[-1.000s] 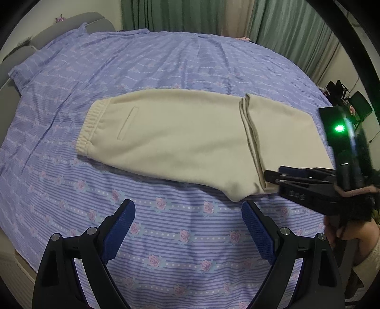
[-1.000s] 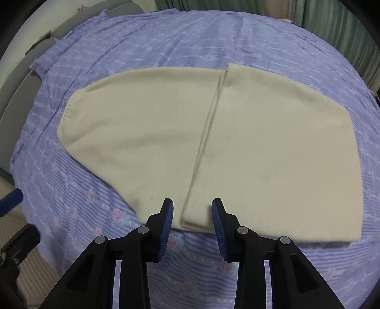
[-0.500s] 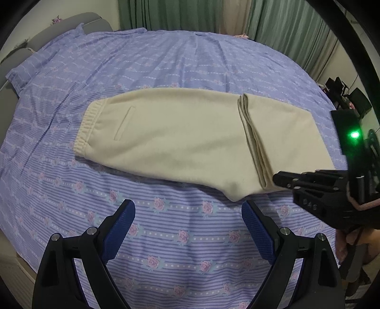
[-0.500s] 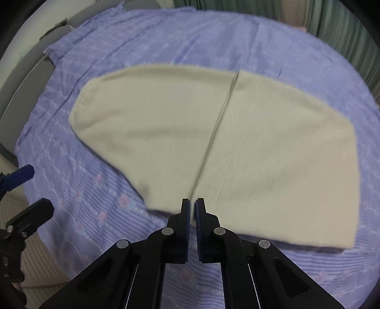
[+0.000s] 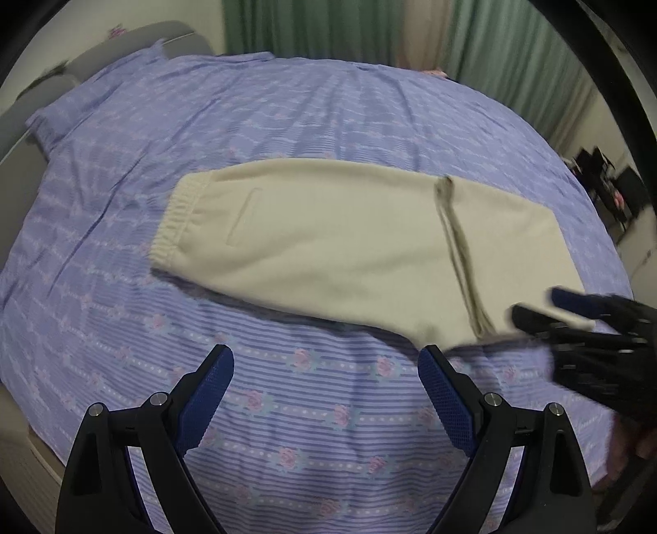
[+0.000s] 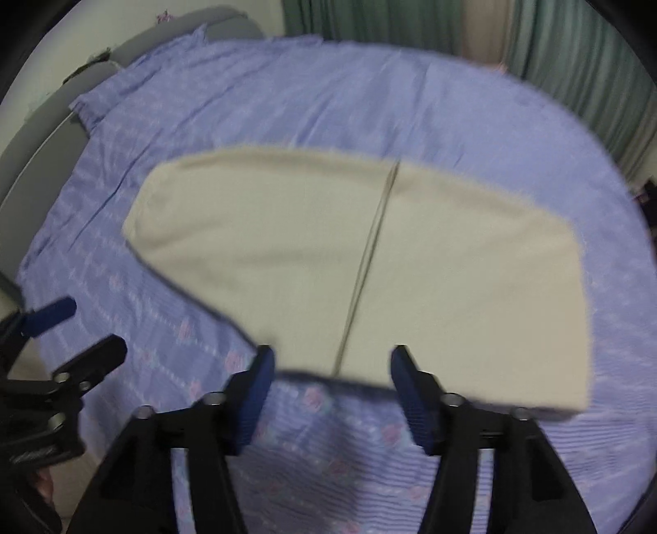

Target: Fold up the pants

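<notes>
Cream fleece pants (image 5: 328, 246) lie folded across the middle of a bed covered in a lilac striped sheet with pink roses (image 5: 287, 410), the elastic waistband (image 5: 174, 222) at the left of the left wrist view and the legs doubled back over the body, their stacked hems forming a ridge (image 5: 460, 254) right of centre. A welt pocket (image 5: 244, 215) shows just beside the waistband.

The left gripper (image 5: 324, 394), black with blue pads, hangs over bare sheet at the bottom of that frame, its jaws spread wide with nothing between them, short of the pants' near edge.

The right gripper (image 6: 330, 388) has just been opening. In its own view its jaws stand apart above the near edge of the folded pants (image 6: 349, 263), at the line of the hems, and appear to have let the cloth go, though motion blur makes contact hard to judge. In the left wrist view it enters blurred from the right edge (image 5: 554, 312), fingers parted over the corner of the pants.

Green curtains (image 5: 312, 28) hang at the top of the frame; a grey headboard (image 5: 135, 45) sits at the upper left.
</notes>
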The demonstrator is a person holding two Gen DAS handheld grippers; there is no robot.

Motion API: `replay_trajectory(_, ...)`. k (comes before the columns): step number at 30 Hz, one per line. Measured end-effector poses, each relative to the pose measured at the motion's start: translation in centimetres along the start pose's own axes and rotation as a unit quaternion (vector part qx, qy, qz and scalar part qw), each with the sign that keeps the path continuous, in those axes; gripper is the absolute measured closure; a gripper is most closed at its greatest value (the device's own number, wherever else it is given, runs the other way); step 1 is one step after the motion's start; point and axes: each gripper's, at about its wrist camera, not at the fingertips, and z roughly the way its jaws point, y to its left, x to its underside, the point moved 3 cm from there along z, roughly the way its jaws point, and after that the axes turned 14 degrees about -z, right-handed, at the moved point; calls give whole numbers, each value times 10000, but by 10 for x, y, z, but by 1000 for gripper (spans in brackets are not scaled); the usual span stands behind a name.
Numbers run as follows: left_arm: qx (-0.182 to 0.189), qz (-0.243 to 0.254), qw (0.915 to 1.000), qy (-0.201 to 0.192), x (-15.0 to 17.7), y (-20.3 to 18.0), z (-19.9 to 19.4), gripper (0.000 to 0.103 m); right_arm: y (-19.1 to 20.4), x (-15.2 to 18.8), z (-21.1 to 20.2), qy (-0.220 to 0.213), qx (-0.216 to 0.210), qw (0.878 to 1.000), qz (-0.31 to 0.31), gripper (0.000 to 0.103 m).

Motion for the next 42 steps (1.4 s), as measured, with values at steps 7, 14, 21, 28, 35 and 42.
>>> replay_trajectory(7,21,-643,9975,-287,-34,61,2,4,27,-45,-28,-450,464,9973,-361,23)
replay_trajectory(14,187,-935,9948,-350,-72,127,41,3,76,-89,28,-219,146,9993,-260,23)
replay_trajectory(21,1263,-2031,9708,193,-90,169,110,3,109,-118,86,99,89,9999,-79,23)
replay_trajectory(28,1553,-2827,9452,499,-98,182,168,4,101,-121,112,283,16,9980,557,23)
replay_trajectory(35,2099,-3168,9245,298,-121,180,154,27,92,-120,112,222,-6,9963,831,23)
replay_trajectory(42,1903,-3296,9243,274,-119,173,174,27,79,-115,95,43,16,9945,1044,23)
